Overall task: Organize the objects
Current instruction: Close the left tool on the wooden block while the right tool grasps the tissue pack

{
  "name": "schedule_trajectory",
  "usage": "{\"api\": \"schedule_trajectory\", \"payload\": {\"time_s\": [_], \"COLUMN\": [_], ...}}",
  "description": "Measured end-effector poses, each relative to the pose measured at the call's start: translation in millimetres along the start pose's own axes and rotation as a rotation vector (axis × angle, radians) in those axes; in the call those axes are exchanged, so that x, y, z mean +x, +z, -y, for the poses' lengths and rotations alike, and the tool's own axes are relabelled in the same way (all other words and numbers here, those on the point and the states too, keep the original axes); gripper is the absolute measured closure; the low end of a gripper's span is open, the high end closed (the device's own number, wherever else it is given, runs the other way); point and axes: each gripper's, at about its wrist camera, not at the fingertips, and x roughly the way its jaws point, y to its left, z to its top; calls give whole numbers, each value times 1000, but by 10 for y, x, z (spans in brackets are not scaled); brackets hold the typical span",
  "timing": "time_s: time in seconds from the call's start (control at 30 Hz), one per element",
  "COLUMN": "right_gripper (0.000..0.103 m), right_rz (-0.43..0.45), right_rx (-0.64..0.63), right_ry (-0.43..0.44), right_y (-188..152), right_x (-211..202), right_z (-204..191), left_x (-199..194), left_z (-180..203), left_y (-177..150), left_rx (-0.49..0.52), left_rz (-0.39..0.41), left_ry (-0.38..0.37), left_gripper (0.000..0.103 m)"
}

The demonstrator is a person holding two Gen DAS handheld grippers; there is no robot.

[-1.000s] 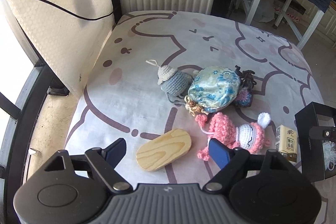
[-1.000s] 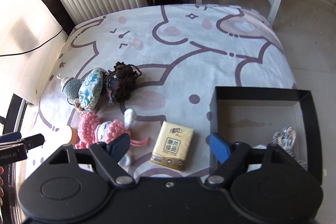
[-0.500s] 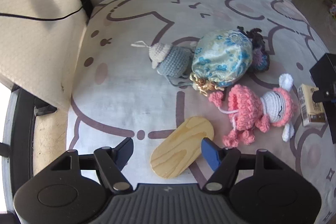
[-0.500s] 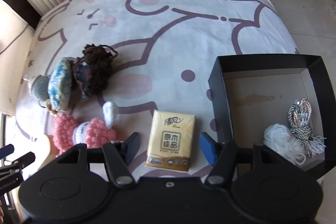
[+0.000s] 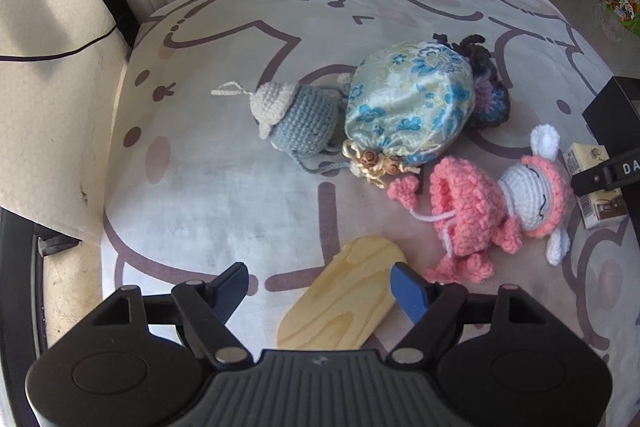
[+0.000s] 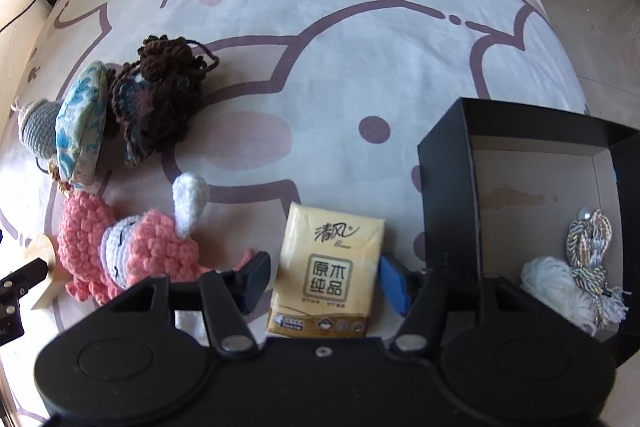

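Wooden oval board (image 5: 344, 295) lies between the spread jaws of the open left gripper (image 5: 318, 285), long axis slanting away to the right, while the tissue pack (image 6: 326, 269) sits lengthwise inside the open right gripper (image 6: 322, 281), beside the black box (image 6: 448, 195).

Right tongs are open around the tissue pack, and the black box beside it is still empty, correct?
Not quite. The right tongs are open around the tissue pack, but the black box is not empty: the right wrist view shows a white yarn bundle and a braided silver cord already inside it.
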Motion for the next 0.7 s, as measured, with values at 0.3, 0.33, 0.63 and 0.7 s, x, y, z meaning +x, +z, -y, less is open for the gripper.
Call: {"api": "schedule_trajectory", "payload": {"time_s": [0.3, 0.33, 0.63, 0.7], "right_gripper": [48, 48, 48, 48], "right_rz": [2, -4, -33, -28], "right_rx": [-115, -122, -249, -256], "right_ry": [5, 20, 41, 36], "right_y": [-6, -14, -250, -264], "right_x": [10, 2, -43, -41], "right_z": [-100, -107, -239, -249], "left_x": [36, 30, 91, 157], "left_z": [106, 99, 231, 228], "left_y": [-118, -119, -151, -144], "left_rx": [55, 40, 41, 17], "left_rz": [-118, -133, -207, -216], "left_ry": [-79, -95, -134, -105], "left_gripper": [28, 29, 30, 40]}}
